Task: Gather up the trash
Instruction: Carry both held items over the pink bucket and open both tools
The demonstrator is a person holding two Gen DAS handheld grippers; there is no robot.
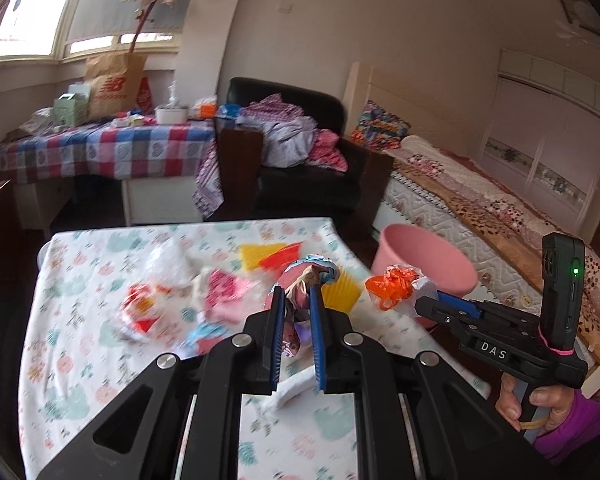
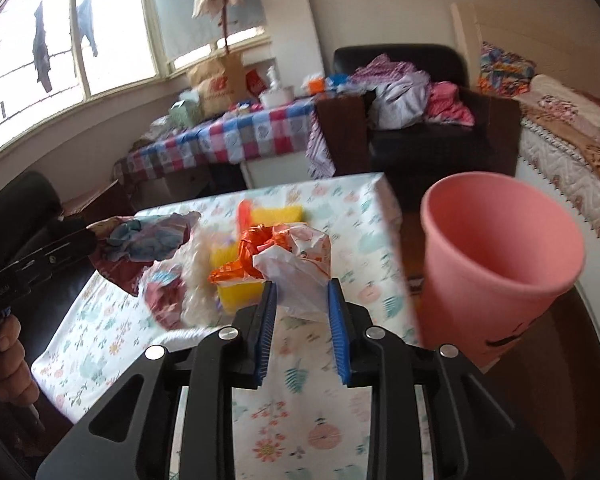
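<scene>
holding trash in both grippers right now, and the bin [image 2: 496, 256] is the thing to measure everything from. it's a pink bucket standing off the table's [image 1: 100, 360] right edge, down beside the bed, so anything grabbed only needs swinging over that edge and letting go.

left gripper [image 1: 296, 316] has its jaws nearly shut, pinched on a crumpled foil-ish wrapper [image 1: 304, 280], pinkish-brown with some blue. it's up off the table, further from the bin than the other one.

right gripper [image 2: 302, 308] is closed partway on a white wad [image 2: 296, 264] with an orange bag [image 2: 252, 252] bunched onto it. the pads press its sides, so it looks like a real grip, not just hovering. in the left wrist view this one sits right in front of the bin's rim, so my guess is it gets dropped first.

why both are held high: my read is that it clears the rest of the litter, so nothing gets dragged off.

counts: one bin, two grippers, two held bundles. left on the table, all on the side away from the bin, i make out two yellow pieces [image 2: 276, 216], a clear plastic bag [image 1: 168, 264], and maybe three or four pink, red and blue wrappers [image 1: 220, 292]. it's blurry so i can't count those exactly. also a white strip [image 1: 296, 388] close under the left gripper.
</scene>
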